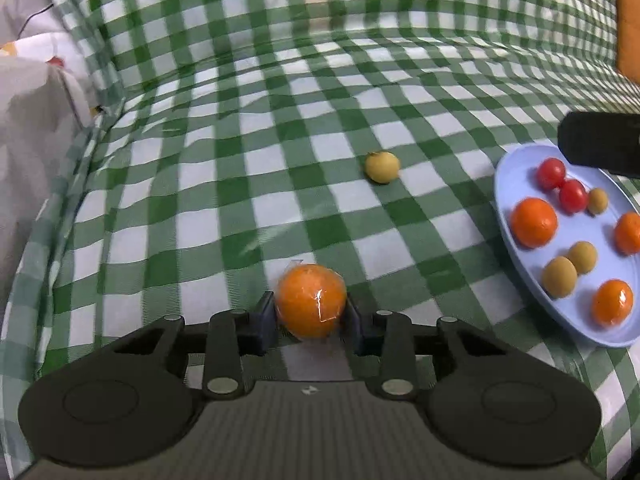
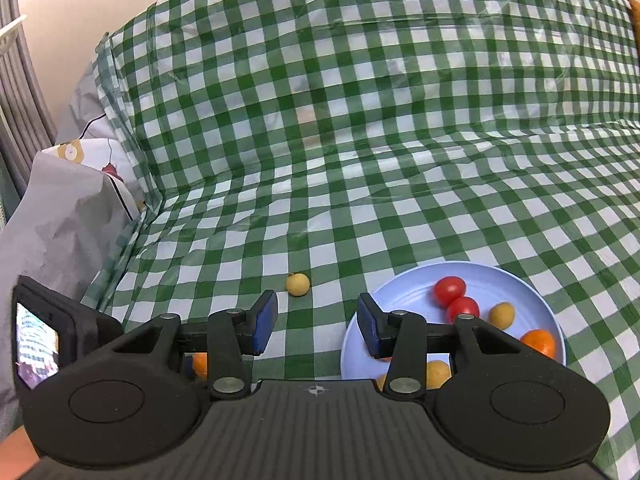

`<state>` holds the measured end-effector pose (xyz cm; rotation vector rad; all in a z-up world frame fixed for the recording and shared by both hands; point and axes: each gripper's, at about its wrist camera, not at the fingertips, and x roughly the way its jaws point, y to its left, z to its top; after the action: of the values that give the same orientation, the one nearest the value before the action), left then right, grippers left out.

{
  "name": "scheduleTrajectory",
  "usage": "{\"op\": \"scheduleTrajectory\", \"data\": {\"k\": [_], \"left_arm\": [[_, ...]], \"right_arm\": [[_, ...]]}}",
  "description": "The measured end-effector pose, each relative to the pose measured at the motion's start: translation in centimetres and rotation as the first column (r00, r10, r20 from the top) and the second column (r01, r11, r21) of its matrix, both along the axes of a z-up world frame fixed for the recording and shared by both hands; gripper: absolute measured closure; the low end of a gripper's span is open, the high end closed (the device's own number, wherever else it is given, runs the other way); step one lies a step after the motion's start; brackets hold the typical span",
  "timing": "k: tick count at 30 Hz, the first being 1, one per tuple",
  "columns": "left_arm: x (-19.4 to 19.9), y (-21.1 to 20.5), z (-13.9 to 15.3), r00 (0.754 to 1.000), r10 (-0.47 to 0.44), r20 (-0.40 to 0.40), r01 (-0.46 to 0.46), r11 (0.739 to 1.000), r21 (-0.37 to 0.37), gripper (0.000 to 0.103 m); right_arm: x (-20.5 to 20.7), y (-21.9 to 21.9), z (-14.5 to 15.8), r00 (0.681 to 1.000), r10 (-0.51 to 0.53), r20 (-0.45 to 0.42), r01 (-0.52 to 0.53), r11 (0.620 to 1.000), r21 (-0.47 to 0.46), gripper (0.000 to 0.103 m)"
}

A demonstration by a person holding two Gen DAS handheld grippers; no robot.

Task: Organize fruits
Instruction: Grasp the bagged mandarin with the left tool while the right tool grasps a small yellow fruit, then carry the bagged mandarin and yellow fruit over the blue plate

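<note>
Here, a green-and-white checked cloth (image 1: 240, 128) covers the whole surface; what lies beneath it cannot be told. At the far left, rumpled grey bedding (image 2: 72, 220) sits against the cloth's edge.

In the left wrist view, the left claw (image 1: 310, 316) is pinching a plastic-wrapped orange (image 1: 311, 300) between its two dark pads, low over the cloth at the bottom centre. Further away and to the right, a small yellow fruit (image 1: 382, 167) lies alone on the cloth, well apart from the claw. At the right edge sits a pale blue plate (image 1: 520, 264). It holds two red cherry tomatoes (image 1: 551, 173) touching each other, three oranges, and three small yellow-brown fruits, two of them side by side. A dark blurred shape, which may be part of the other tool, hangs above the plate's far rim.

In the right wrist view, the right claw (image 2: 316, 322) is spread, with nothing between its blue pads (image 2: 266, 322). Its left pad is over bare cloth and its right pad over the near-left rim of the plate. The lone yellow fruit lies just beyond the left pad. The same tomatoes, an orange and yellow fruits show on the plate, partly hidden by the tool.
</note>
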<state>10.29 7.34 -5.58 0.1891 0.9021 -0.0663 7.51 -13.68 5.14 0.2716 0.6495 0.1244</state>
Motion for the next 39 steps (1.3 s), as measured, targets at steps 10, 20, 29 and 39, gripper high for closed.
{"op": "scheduleTrajectory", "data": {"k": [10,20,29,39], "left_arm": [[1.2,3.0,0.7,0.992,0.125,0.0,-0.125,0.991,-0.041,0.063],[1.5,4.8,0.8,0.978,0.204,-0.041,-0.207,0.972,-0.109,0.063],[1.4,5.2,1.0,0.976,0.212,-0.047,-0.216,0.968,-0.124,0.063],[1.9,5.1,0.9,0.975,0.216,-0.048,-0.22,0.967,-0.129,0.063]], "right_arm": [[2.7,2.0,-1.0,1.0,0.019,-0.014,-0.019,1.0,0.0,0.057],[7.2,4.2,-2.2,1.0,0.024,-0.018,-0.025,0.999,-0.023,0.084],[12.7,4.9,-5.6,0.994,0.045,-0.099,-0.049,0.998,-0.041,0.059],[14.4,7.9,-8.2,0.978,0.153,-0.14,-0.177,0.968,-0.179,0.076]]}}
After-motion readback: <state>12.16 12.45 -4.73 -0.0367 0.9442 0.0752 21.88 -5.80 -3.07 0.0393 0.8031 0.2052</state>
